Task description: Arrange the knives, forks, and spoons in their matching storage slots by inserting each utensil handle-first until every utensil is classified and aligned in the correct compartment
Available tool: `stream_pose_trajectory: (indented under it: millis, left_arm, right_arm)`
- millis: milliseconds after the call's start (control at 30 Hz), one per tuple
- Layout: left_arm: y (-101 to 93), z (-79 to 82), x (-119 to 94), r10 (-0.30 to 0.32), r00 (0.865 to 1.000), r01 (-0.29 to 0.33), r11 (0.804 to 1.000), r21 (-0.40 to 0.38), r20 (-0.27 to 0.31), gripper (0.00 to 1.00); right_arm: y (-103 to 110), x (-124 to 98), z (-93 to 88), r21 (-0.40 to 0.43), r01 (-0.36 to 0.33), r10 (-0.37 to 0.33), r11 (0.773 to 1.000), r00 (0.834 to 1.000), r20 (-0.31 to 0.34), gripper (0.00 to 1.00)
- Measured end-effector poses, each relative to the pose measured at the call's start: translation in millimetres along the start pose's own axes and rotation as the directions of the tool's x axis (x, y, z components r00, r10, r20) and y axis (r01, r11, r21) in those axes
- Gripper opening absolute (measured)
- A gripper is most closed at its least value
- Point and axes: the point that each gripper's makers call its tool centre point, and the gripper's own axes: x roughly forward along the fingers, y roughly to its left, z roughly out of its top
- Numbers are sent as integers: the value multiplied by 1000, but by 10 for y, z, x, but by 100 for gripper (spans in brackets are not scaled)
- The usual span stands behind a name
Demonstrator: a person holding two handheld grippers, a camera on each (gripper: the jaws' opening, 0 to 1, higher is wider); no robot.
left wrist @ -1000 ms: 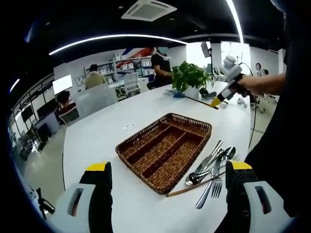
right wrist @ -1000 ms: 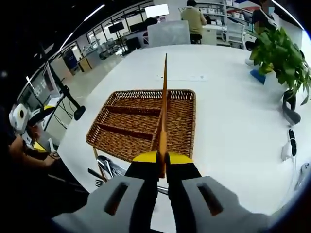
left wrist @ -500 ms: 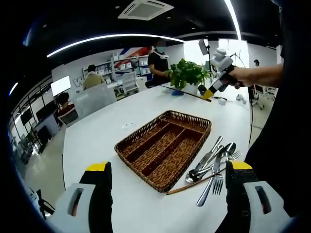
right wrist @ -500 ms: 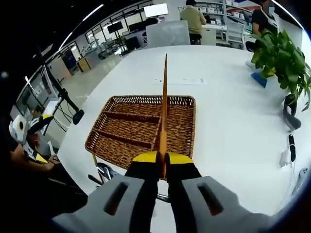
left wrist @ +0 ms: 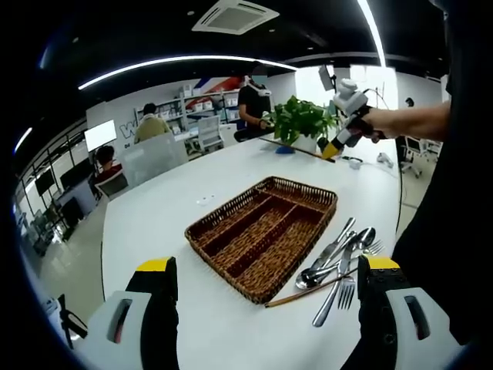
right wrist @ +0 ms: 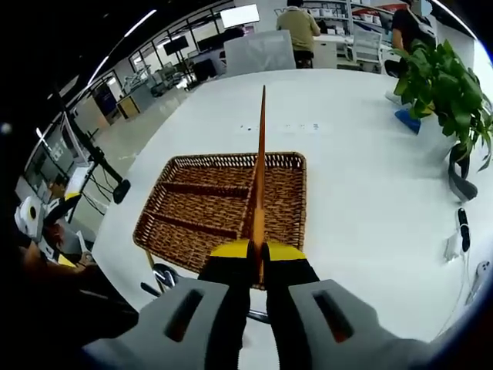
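Observation:
A brown wicker tray (left wrist: 296, 183) with three long compartments lies on the white table; none of them holds a utensil. Beside its near right corner lies a pile of metal knives, forks and spoons (left wrist: 339, 258) with a thin wooden stick (left wrist: 302, 294) across it. My left gripper (left wrist: 269, 266) is open, low over the table's near edge. My right gripper (left wrist: 333, 149) hangs high beyond the tray, shut on a second long thin orange-brown stick (right wrist: 260, 154). That stick points out over the tray (right wrist: 200, 204). The pile (right wrist: 166, 276) shows at the tray's near left.
A potted green plant (left wrist: 300, 119) stands at the far side of the table (left wrist: 169, 223); the plant (right wrist: 447, 77) has small dark devices (right wrist: 462, 220) near it. A paper slip (right wrist: 281, 127) lies beyond the tray. People sit and stand at desks behind.
The right gripper with its stick has risen a little and drifted over the table. The left gripper stays open in place; tray and pile lie as before.

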Motion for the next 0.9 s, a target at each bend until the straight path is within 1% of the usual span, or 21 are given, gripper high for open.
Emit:
stream_pose_trajectory:
  millis: [300,533,667,733,767,900]
  left_arm:
    - [-44,3,-33,9,1000,-9,1000,-6,9,99]
    - [-2,19,-58,34,999,-34,999,-11,19,99]
    - [-34,21,-55,26,1000,-26,1000,-2,11,99]
    - [-17,44,-68,33,999,-33,999,-1,19,99]
    - [6,60,-83,42,999,-41,999,-5,27,99]
    - [29,56,-101,50,998,-50,999,-9,28,99]
  right_arm:
    - [-49,135,-156,3,10,-10,1000,1000,-28,3]
    - [-61,279,-305,2,11,-11,1000,998,-55,3]
    - [-73,372,-351,18,11,-10,1000,998,-68,3]
    - [-72,425,-392,19,12,-10,1000,997,-77,3]
    - [-79,455,-428,6,17,-16,1000,996,-88,3]
    - [-130,557,-511,0,27,-27,1000,994,-109,3]
